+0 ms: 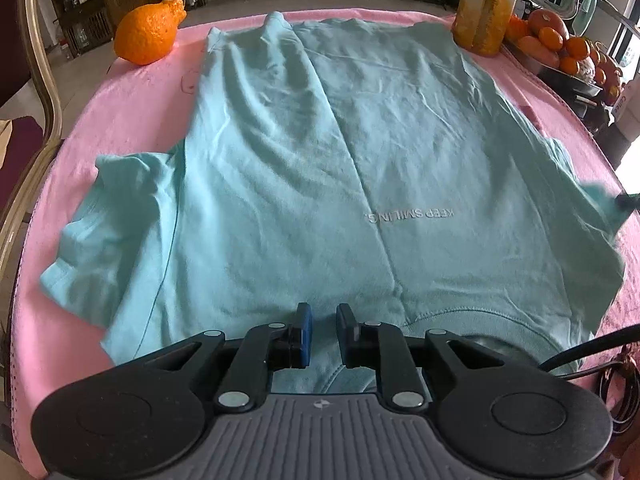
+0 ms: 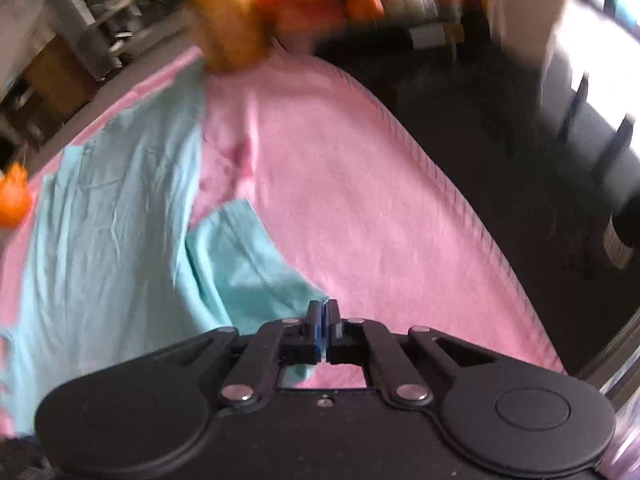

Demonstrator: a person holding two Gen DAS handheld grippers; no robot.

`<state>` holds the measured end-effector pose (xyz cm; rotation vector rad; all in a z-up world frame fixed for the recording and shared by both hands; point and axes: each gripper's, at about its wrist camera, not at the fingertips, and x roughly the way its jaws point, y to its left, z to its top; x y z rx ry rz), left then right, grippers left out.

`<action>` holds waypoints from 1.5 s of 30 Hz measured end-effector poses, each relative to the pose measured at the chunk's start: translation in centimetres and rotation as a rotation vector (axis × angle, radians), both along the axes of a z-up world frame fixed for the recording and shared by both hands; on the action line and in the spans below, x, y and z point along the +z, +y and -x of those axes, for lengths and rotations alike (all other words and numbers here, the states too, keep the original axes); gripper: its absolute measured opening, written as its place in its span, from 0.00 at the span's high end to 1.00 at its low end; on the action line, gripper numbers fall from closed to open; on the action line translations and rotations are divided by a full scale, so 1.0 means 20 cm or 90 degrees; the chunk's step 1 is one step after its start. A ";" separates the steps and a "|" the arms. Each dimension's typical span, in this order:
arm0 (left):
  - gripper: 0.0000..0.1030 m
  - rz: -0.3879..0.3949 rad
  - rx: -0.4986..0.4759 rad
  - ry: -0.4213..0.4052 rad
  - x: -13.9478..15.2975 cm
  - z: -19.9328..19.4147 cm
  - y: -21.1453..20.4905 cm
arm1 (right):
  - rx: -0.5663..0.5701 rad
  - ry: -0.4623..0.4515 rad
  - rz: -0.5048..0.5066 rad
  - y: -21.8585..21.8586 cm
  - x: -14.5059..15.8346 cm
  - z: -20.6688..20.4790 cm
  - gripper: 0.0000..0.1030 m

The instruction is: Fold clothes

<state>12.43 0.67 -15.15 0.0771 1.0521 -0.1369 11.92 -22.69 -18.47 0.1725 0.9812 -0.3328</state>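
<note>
Two views, differing: left gripper spread apart just above the collar of the teal T-shirt, lying flat on a pink cloth; right gripper pressed together, pinching the shirt's sleeve, seen sharply only from the right wrist. Printed lettering legible only from the left wrist. Farther off, a knobbly orange at the far left corner, a yellow jar touching the far right hem, piled fruit beyond. Bare pink cloth right of the sleeve, running to its ribbed edge.
</note>
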 end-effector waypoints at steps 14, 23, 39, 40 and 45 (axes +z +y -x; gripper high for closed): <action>0.83 -0.001 -0.017 -0.033 0.06 0.02 0.00 | -0.026 -0.037 -0.015 -0.05 0.11 -0.01 0.72; 0.82 0.013 -0.011 -0.027 0.06 -0.05 0.00 | 0.048 -0.024 -0.198 -0.08 0.01 -0.33 0.71; 0.80 -0.031 -0.021 -0.008 0.00 -0.03 -0.02 | 0.169 -0.035 0.171 0.25 -0.02 -0.38 0.94; 0.79 -0.033 -0.023 -0.010 0.00 -0.03 -0.02 | 0.174 -0.032 0.192 0.26 -0.04 -0.38 0.94; 0.79 -0.040 -0.027 -0.014 0.00 -0.03 -0.02 | 0.166 0.025 0.208 0.23 -0.15 -0.42 0.93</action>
